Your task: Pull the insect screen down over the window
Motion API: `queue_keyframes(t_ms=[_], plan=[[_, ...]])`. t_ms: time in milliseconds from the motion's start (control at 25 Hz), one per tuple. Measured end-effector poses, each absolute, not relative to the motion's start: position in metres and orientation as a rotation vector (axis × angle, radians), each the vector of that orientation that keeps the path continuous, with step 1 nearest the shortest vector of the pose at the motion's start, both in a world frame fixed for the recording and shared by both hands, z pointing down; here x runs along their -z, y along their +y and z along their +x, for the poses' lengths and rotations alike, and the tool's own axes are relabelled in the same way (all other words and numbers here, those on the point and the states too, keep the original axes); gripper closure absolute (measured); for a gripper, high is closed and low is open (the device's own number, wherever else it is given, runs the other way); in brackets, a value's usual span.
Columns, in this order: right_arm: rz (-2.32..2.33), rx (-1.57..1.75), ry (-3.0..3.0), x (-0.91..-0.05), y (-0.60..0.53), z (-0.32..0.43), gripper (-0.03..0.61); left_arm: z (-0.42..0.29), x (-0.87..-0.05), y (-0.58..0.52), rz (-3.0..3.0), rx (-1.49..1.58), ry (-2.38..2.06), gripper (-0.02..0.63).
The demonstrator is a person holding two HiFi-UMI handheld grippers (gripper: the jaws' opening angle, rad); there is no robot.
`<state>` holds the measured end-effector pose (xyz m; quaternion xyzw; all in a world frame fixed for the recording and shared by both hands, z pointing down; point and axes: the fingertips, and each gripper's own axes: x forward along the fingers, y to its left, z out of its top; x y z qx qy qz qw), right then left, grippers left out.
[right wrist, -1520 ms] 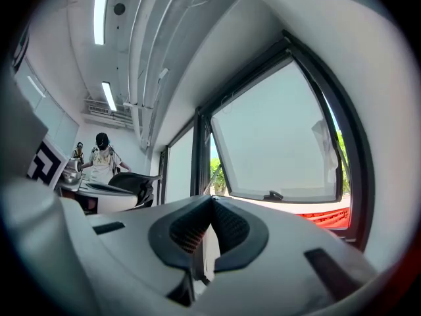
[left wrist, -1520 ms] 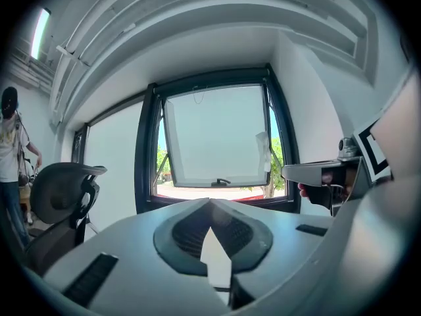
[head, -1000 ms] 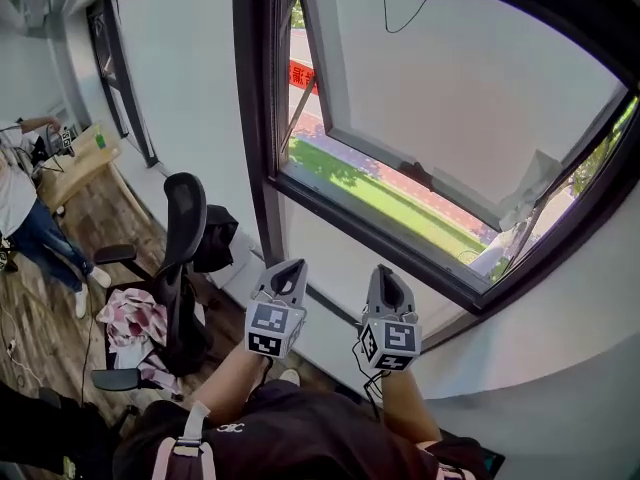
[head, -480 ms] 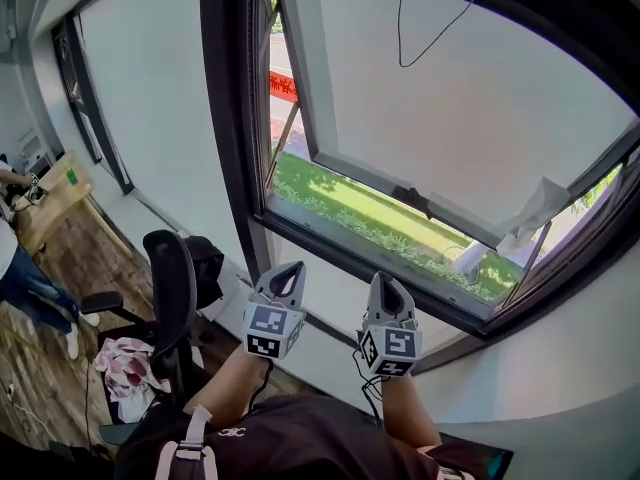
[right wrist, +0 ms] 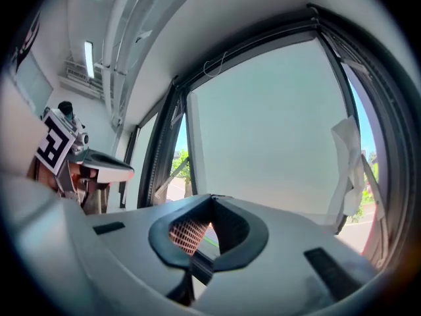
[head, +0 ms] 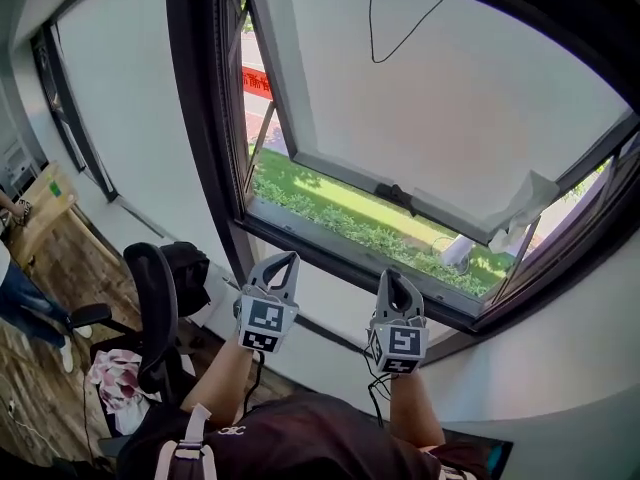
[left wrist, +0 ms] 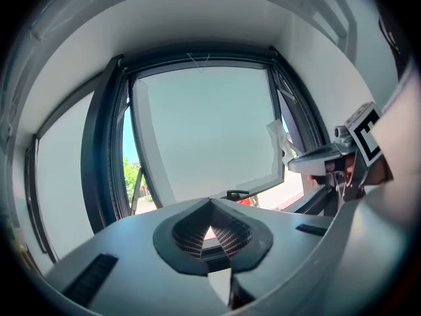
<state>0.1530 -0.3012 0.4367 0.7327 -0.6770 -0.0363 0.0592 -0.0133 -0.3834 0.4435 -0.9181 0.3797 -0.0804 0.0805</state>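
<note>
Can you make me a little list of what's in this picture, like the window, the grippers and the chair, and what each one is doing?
window: open, swung outward; grass shows through the gap
cord: thin loop hanging at the window's top
screen: none seen over the window
left gripper: shut, empty, held up below the window
right gripper: shut, empty, beside the left one
chair: black, at the left
</note>
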Motion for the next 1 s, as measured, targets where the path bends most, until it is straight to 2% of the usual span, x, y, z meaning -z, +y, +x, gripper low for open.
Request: queue_keyframes(t_ms=[360,520,600,760,1000], plan=[[1.902,0.48,-1.481,-0.416,-0.274,0.212,0.572,0.012,-0.444,-0.396,-2.161,0.58,0.917,0.598],[1.761,0.577,-1.276,-0.405,-0.257,0.241,0.572,0.032,-0.432,-0.395,-2.027,0.602,0.827,0.595],[1.727,0.598,-1.211,-0.397,-0.247,0.257,0.568,0.043,-0.422,-0.394,-2.004,0.584,0.787,0.569],[1.714,0.539,-1.161,-0.38,-0.229,0.287,0.468,0.061,-0.397,-0.393,-1.993,0.559,0.704,0.497],[1.798,0.62,-1.049,-0.319,-0.209,0.319,0.462,0.066,-0.329,-0.407,-1.876,0.444,0.796,0.486]])
